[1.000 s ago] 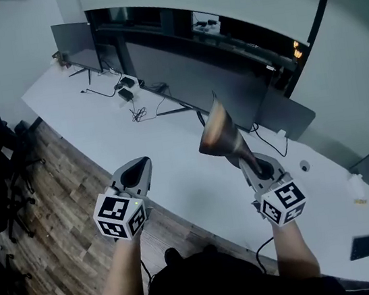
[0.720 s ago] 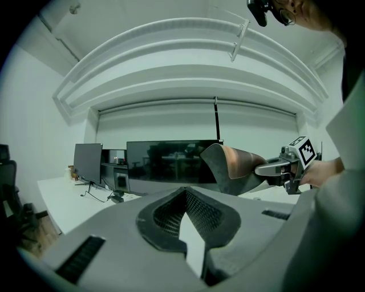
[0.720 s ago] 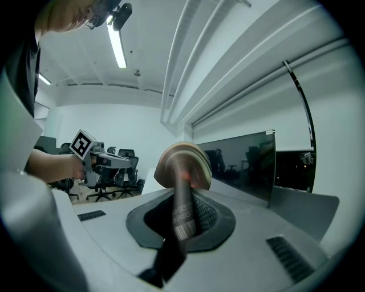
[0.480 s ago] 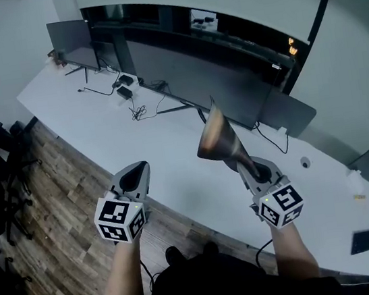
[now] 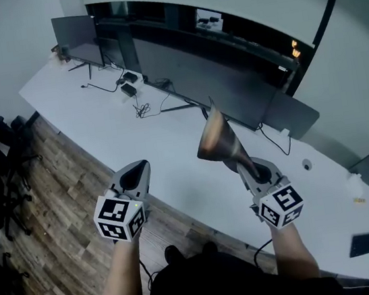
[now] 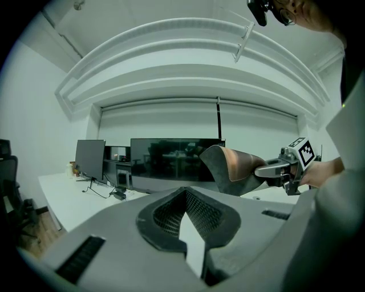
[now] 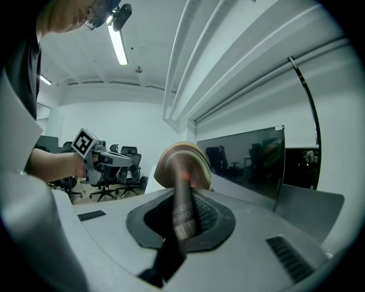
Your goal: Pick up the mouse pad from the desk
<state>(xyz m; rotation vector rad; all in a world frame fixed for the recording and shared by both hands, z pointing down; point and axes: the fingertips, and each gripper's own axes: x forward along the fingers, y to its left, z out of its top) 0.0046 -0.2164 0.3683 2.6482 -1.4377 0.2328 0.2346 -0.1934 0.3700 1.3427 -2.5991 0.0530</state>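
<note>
R: right gripper [image 5: 243,161] clamped on mouse pad [image 5: 215,135] edge
Pad: curled, up off desk [image 5: 98,114], 12 o'clock of R jaws
L: left gripper [image 5: 136,175] closed, empty, 9 o'clock of R

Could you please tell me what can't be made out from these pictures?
- The mouse pad and its print: in the right gripper view it is blurred up close; in the head view it is curled and too small.
- A dark flat item on the desk: in the head view it is too small to identify.
- The desk's right end: the head view's frame edge cuts it off.
</note>
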